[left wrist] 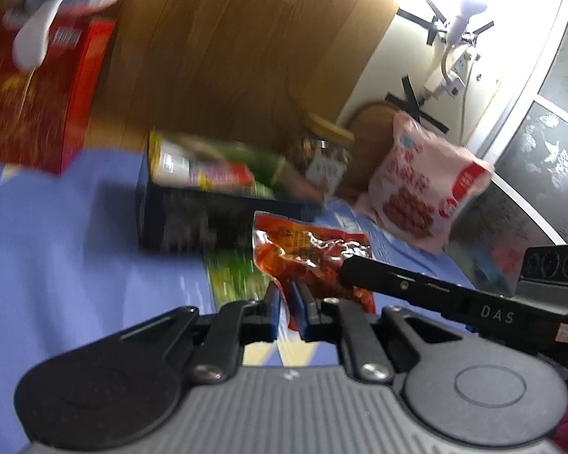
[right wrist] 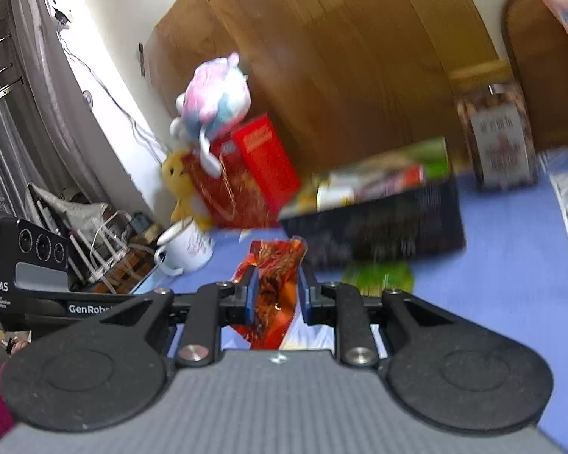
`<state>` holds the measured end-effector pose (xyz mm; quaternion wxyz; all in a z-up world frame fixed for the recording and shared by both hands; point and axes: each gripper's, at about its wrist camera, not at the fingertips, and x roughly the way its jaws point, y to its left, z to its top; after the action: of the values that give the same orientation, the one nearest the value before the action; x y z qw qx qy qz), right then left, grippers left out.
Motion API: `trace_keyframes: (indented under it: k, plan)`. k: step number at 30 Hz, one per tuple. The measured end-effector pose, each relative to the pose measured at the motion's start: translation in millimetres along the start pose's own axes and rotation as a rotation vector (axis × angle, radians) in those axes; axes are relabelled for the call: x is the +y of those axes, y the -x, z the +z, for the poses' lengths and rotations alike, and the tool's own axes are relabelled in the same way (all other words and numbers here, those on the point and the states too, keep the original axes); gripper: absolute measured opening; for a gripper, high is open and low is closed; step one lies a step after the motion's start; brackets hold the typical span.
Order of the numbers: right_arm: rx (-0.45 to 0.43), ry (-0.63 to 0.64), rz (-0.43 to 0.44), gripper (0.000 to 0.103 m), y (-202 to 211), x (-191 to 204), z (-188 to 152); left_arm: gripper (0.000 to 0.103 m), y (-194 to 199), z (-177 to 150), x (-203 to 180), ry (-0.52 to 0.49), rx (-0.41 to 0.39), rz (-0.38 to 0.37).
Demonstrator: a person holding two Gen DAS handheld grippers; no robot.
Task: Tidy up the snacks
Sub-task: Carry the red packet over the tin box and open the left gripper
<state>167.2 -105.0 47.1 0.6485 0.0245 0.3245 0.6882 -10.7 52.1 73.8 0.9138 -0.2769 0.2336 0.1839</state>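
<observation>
Both tools hold one red snack packet [left wrist: 310,253] above the blue worktop [left wrist: 56,246]: the left tool [left wrist: 288,302] is pinched nearly closed on its near edge, the right tool [right wrist: 274,291] clamps the packet's other end narrowly. Just beyond stands a dark box [right wrist: 378,223] filled with snacks, seemingly close to the packet through blur. Open worktop lies left of it.

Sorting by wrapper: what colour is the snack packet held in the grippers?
Red-orange, glossy snack packet; clearest in the left wrist view.
</observation>
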Motion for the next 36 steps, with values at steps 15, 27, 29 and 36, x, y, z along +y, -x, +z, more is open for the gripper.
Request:
trace_keyframes:
  k: [15,27,29,36]
  plan:
    - [-0.032,-0.020,-0.016,0.024,-70,-59,73,0.009,-84,83,23,-0.049,-0.032,0.077]
    - [-0.007,-0.015,-0.053,0.029,-113,-94,82,0.009,-137,97,48,-0.057,-0.005,0.143]
    - [-0.013,0.018,-0.098,0.038,-118,-92,80,0.014,-143,96,49,-0.072,-0.013,0.187]
    - [-0.113,0.115,-0.229,0.054,-103,-81,71,0.030,-137,94,53,-0.082,-0.039,0.253]
